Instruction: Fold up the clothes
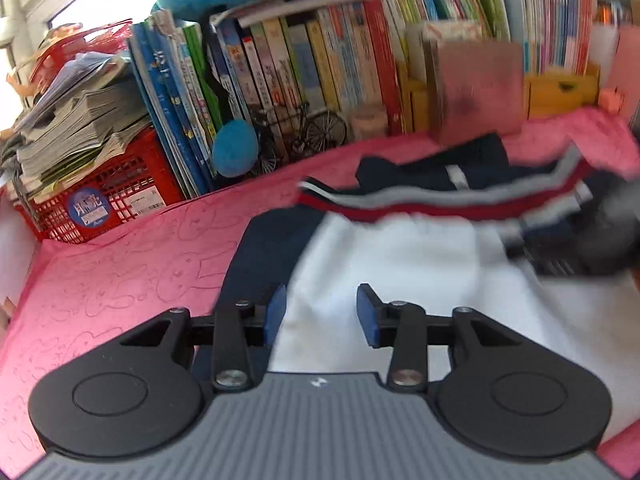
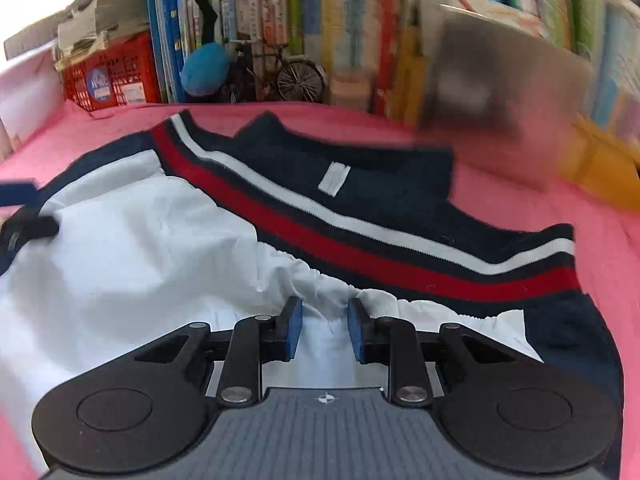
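My right gripper hovers with its jaws apart around a pucker of the white jacket spread on the pink cover, just below its striped hem band. My left gripper hangs apart too, empty (over the navy side panel). Whether I'm pinching or letting go I can't judge; the cloth lies rumpled, no tidy fold showing

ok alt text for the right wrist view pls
The right gripper, fingers open, hovers over bunched white fabric of a jacket with a navy, red and white striped band, spread on a pink cloth. Behind stand books and a red basket.
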`<state>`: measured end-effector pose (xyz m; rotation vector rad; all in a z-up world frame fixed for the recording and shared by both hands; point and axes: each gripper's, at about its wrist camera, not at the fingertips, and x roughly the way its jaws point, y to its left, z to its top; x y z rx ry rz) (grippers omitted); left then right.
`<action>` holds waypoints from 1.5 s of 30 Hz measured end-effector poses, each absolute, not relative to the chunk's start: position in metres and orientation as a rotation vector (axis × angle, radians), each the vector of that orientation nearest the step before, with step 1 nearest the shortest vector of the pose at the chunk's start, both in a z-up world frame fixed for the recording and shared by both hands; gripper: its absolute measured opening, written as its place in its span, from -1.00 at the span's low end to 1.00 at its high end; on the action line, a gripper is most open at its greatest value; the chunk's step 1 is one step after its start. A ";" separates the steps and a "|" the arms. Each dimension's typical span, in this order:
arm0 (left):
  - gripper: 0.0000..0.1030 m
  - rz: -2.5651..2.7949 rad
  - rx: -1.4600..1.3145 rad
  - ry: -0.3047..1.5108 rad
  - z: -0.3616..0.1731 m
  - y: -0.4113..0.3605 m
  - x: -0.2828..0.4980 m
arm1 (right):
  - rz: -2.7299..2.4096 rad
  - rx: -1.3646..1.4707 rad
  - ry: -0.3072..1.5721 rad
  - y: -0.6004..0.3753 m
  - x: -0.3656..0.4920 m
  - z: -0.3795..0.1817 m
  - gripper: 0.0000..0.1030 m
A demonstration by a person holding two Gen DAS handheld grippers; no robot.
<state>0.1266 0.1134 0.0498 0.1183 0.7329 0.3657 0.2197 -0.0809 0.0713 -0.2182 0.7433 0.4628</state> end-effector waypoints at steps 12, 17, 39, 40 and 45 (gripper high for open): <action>0.48 0.443 0.154 0.788 0.021 0.136 0.146 | 0.611 -0.199 0.693 -0.025 0.280 0.017 -0.18; 0.45 0.449 0.153 0.700 0.049 0.134 0.142 | 0.570 -0.150 0.726 -0.040 0.257 0.046 0.04; 0.46 0.045 0.200 0.779 0.044 0.036 0.127 | 0.181 0.253 0.996 -0.214 0.137 0.078 0.27; 0.47 0.040 0.215 0.801 0.035 0.030 0.129 | 0.161 0.333 1.012 -0.226 0.136 0.072 0.27; 0.53 0.061 0.289 0.820 0.007 0.012 0.131 | 0.134 0.627 1.013 -0.254 0.135 0.041 0.29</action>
